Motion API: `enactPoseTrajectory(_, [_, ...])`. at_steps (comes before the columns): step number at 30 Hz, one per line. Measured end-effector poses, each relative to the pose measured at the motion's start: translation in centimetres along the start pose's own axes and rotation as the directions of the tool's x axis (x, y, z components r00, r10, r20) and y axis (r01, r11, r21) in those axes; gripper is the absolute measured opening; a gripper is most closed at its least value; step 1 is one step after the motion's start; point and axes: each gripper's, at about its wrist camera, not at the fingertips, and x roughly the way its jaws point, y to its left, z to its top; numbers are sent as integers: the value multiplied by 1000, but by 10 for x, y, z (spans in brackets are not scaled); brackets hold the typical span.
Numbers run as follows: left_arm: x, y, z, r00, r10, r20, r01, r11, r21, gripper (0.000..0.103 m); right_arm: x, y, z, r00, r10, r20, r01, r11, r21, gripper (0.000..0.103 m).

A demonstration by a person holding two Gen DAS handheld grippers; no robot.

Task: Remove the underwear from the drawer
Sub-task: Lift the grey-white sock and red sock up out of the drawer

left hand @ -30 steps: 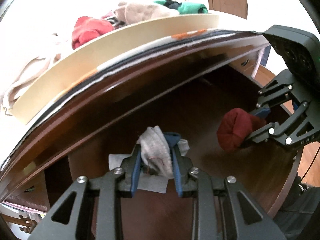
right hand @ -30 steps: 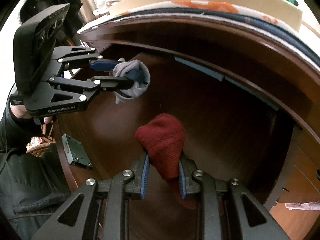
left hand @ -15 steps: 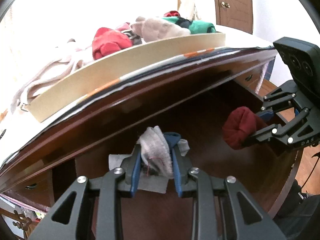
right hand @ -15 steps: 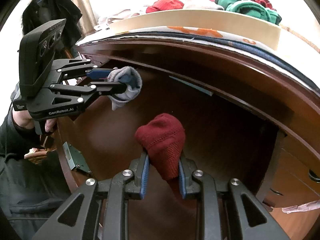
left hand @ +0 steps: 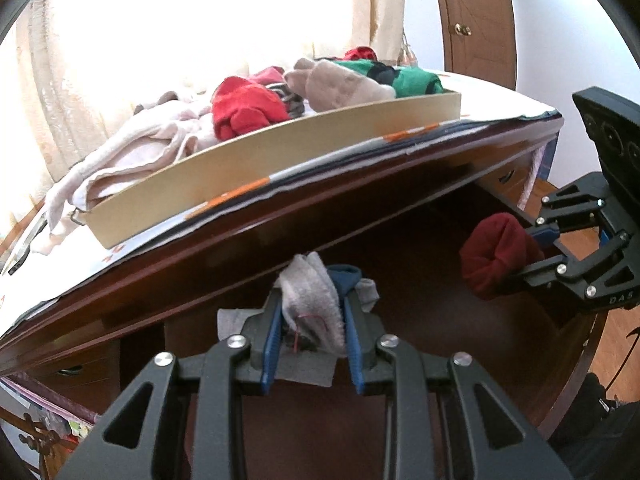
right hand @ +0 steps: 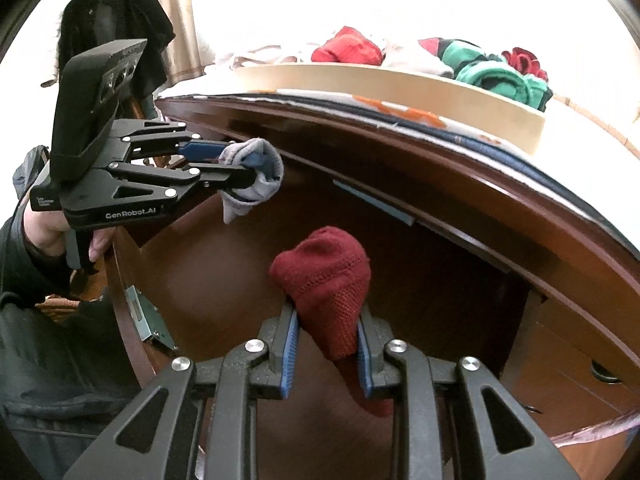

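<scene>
A grey rolled garment with a blue band [left hand: 314, 300] is pinched in my left gripper [left hand: 310, 316], which is shut on it above the open dark-wood drawer [left hand: 420, 340]. In the right wrist view the same left gripper [right hand: 240, 166] holds the grey garment [right hand: 256, 178] at the upper left. A dark red knitted garment [right hand: 326, 292] sticks up between the blue pads of my right gripper [right hand: 326, 328], shut on it over the drawer. From the left wrist view, the right gripper [left hand: 536, 250] carries the red garment [left hand: 494, 254] at the right.
A shallow beige tray [left hand: 280, 160] on the dresser top holds red, green, beige and pink clothes [left hand: 248, 110]. The dresser's edge [left hand: 240, 232] overhangs the drawer. A hand [right hand: 48, 232] and dark sleeve are at the left. A wooden door [left hand: 476, 20] stands behind.
Both grippers have risen with their garments, tilting up so more of the dresser top and tray shows. Neither grip has changed.
</scene>
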Motion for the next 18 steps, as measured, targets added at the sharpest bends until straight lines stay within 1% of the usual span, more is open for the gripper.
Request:
enactPoseTrajectory(6, [-6, 6, 0, 1000, 4, 18, -4, 1000, -18, 27, -7, 2, -2, 999, -26, 40, 27, 1000, -12, 27])
enactPoseTrajectory(13, [-14, 14, 0, 999, 0, 49, 3, 999, -51, 27, -15, 17, -1, 992, -87, 93, 94, 993, -76, 27])
enactPoseTrajectory(18, [-21, 15, 3, 998, -1, 70, 5, 999, -54, 27, -16, 17, -1, 990, -97, 99, 104, 992, -69, 27])
